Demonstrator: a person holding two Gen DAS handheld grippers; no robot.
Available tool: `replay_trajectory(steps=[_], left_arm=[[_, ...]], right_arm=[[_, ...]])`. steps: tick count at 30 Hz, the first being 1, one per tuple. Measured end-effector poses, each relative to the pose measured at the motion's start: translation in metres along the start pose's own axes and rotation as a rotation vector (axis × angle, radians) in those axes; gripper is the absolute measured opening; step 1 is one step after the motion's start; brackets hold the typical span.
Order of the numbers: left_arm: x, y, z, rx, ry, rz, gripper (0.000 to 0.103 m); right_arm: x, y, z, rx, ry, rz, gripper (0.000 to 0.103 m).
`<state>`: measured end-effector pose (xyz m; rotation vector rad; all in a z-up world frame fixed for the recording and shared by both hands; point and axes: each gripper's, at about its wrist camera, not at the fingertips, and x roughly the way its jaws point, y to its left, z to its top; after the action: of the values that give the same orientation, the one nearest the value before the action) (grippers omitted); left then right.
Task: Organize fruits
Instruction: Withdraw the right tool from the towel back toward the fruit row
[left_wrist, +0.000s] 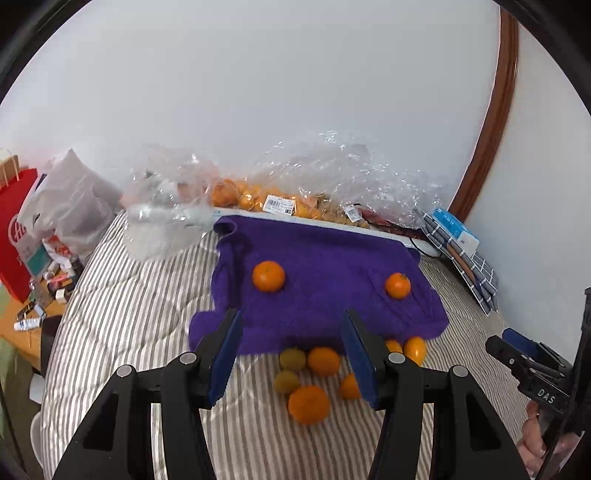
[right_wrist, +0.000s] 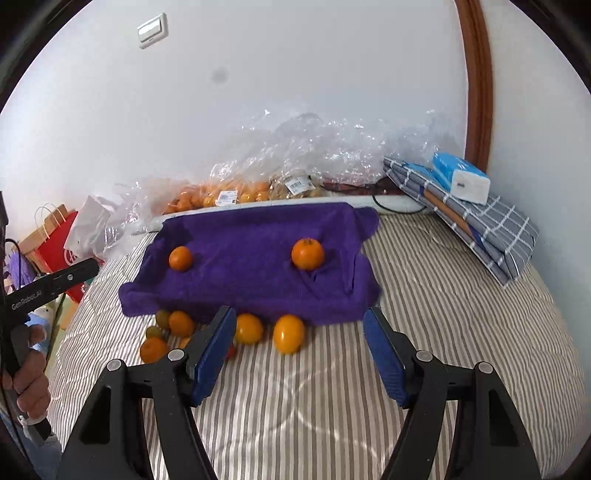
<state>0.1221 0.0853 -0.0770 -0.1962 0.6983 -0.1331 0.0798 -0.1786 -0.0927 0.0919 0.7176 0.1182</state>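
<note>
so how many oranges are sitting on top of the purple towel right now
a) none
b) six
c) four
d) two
d: two oranges rest on the purple towel, one on its left part and one on its right part; the other loose fruit lies on the striped bedding in front of the towel's near edge.

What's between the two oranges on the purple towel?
Nothing. Between the left orange and the right orange there is only bare towel; the right wrist view shows it best.
</note>
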Motion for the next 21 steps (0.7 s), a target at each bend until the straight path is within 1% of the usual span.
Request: replay_trajectory(steps=[2,4,5,9,11,15,17,19,21], left_arm=[[-0.004,0.004,-0.009,-0.010,0.006,-0.022,0.053],[-0.005,0.007,-0.016,-0.010,0.010,-0.025,0.053],[-0.004,0.009,-0.019,-0.007,0.011,-0.023,0.053],[0.003,0.017,-0.029,-0.007,0.038,0.015,0.053],[0.008,0.022,-0.034,-0.007,0.052,0.024,0.053],[0.019,0.035,-0.044,-0.016,0.083,0.044,0.053],[0.025,0.042,-0.048,-0.031,0.104,0.043,0.053],[0.027,0.047,-0.050,-0.039,0.115,0.042,0.053],[0.029,0.050,-0.051,-0.038,0.119,0.044,0.053]], right_arm=[[0.000,-0.002,-0.007,0.011,0.010,0.008,0.071],[0.002,-0.004,-0.014,0.013,0.017,0.010,0.069],[0.002,-0.004,-0.018,0.010,0.012,0.009,0.066],[0.013,-0.001,-0.031,-0.003,0.027,0.005,0.059],[0.021,0.001,-0.033,-0.002,0.046,0.018,0.053],[0.040,0.005,-0.035,-0.011,0.067,0.016,0.050],[0.051,0.006,-0.035,-0.007,0.086,0.023,0.043],[0.061,0.008,-0.035,-0.004,0.108,0.029,0.039],[0.069,0.010,-0.034,0.001,0.114,0.030,0.038]])
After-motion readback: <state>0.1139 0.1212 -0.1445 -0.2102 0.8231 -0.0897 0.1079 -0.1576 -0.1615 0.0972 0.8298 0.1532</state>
